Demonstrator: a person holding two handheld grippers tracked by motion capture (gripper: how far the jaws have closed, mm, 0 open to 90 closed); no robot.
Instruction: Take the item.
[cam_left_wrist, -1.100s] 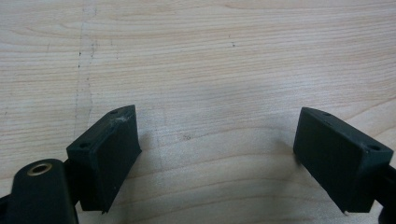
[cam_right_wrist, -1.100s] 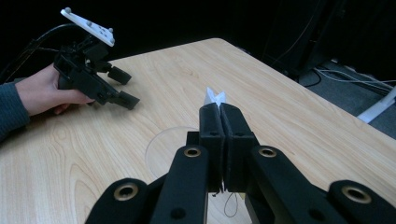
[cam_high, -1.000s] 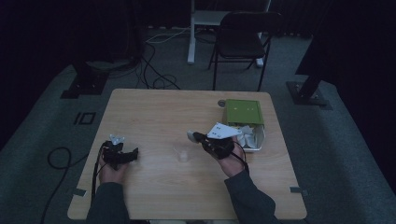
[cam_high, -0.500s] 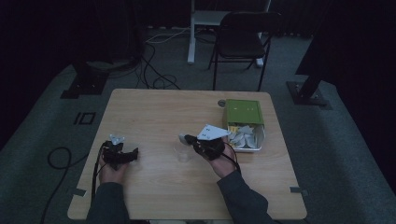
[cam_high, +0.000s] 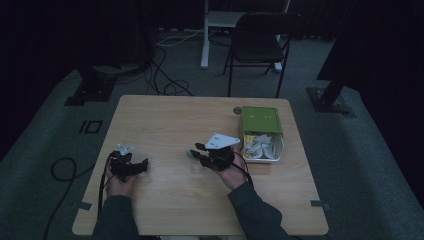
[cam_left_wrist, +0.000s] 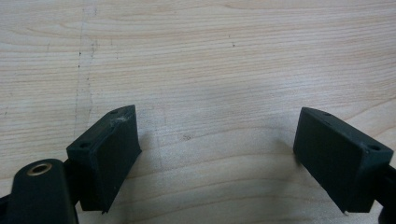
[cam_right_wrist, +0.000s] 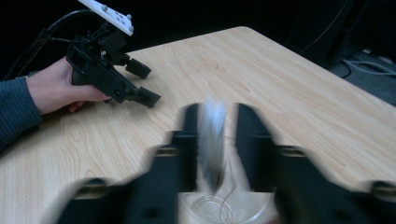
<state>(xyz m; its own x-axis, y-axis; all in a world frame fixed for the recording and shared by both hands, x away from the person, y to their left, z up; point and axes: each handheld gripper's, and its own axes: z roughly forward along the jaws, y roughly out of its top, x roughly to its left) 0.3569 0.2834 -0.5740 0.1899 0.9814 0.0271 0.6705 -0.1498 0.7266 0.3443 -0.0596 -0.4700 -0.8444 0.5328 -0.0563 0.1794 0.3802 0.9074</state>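
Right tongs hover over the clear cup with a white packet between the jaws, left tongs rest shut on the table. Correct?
Not quite. The left tongs are open: the left gripper view shows the jaws wide apart over bare table. The rest holds: the right tongs are above the clear cup, their jaws just opening, with the blurred white packet between them.

A small white packet (cam_right_wrist: 212, 140), blurred, stands on edge between the right gripper's (cam_right_wrist: 215, 144) parted jaws, over a clear glass cup (cam_right_wrist: 224, 210) at six o'clock of it. The cup (cam_high: 194, 159) stands upright near mid-table.
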